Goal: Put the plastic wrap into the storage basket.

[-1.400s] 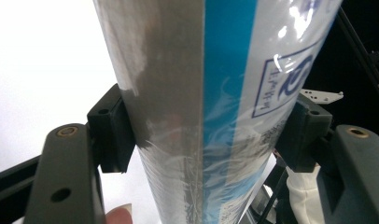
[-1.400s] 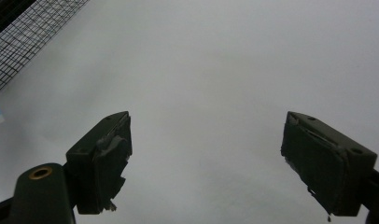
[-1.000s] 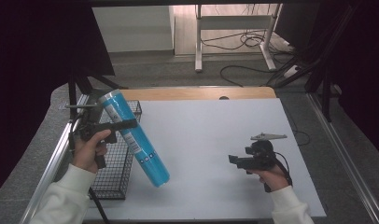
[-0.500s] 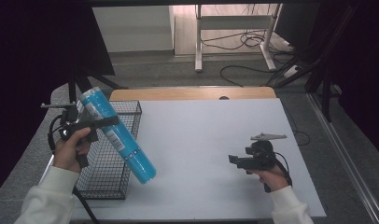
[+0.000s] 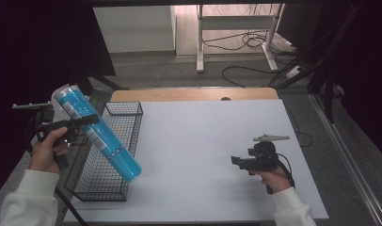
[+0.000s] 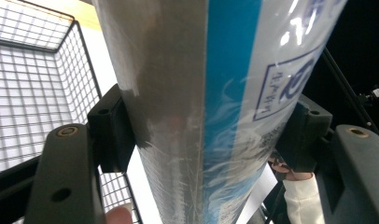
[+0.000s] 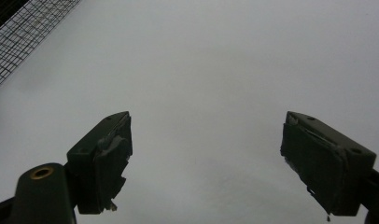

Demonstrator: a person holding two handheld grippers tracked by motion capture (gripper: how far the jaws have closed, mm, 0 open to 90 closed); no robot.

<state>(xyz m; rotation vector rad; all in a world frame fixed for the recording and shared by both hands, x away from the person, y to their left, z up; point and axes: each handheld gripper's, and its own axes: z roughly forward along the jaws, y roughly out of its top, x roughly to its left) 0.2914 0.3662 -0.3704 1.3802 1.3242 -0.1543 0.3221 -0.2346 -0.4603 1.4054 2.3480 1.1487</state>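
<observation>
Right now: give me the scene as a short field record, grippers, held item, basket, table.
left gripper: shut on the blue can, raised over the basket's left side
blue can: long cylinder, blue and silver, tilted, lower end toward the table side of the basket
can in grip: pads press both sides of its body
wire basket: black mesh, at the table's left edge; nothing seen inside
right gripper: open, nothing between the jaws, low over the table
table: white top, bare around the right gripper
</observation>
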